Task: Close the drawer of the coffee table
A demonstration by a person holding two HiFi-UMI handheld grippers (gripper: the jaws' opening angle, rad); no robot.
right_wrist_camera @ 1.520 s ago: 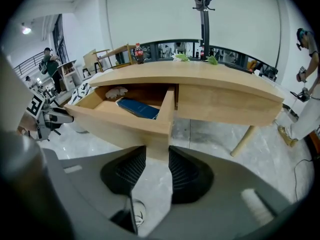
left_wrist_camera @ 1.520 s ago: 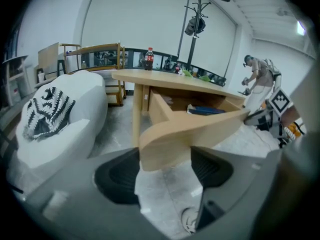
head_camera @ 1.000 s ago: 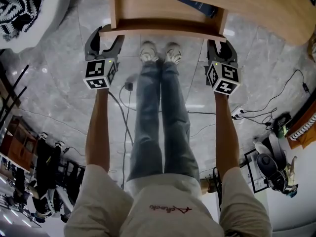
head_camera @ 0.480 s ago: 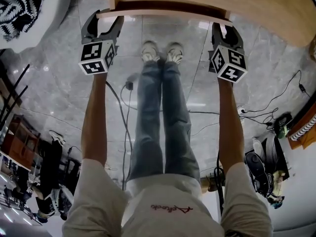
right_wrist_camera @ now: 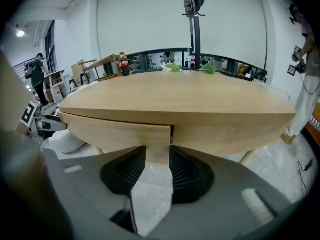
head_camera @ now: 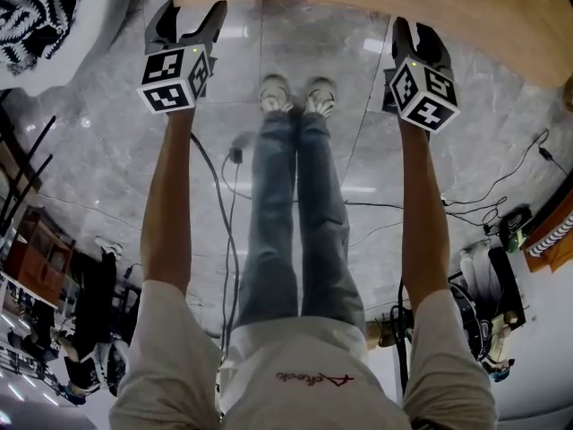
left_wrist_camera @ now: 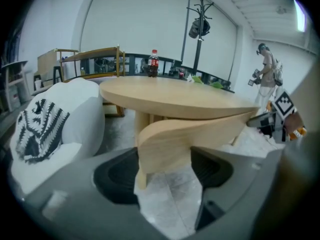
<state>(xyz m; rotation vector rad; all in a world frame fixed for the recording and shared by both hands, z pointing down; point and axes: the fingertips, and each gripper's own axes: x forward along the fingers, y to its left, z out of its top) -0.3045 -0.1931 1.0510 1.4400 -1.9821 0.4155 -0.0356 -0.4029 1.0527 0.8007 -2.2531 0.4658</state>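
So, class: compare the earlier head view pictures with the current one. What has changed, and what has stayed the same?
The drawer front slid in under the tabletop, nearly flush now. The left gripper and right gripper moved forward with it. Unchanged: both pairs of jaws open astride its ends; the person's shoes stayed put.

**Clearances about the surface (head_camera: 474, 12).** Its wooden rim bars the way ahead of the left tool (head_camera: 190, 9) and the right tool (head_camera: 414, 30). Under the rim the drawer front (right_wrist_camera: 115, 129) fills the gap between each tool's parted jaws, with a dark slit at its right end. Before the surface, the marble floor (head_camera: 107, 150) lies open on both sides. The person's feet (head_camera: 291, 97) stand midway, with a cable (head_camera: 219, 206) trailing beside them. Left of the surface, a white armchair (left_wrist_camera: 75, 109) narrows the passage. A bottle (left_wrist_camera: 153, 64) stands at the far edge of the top.
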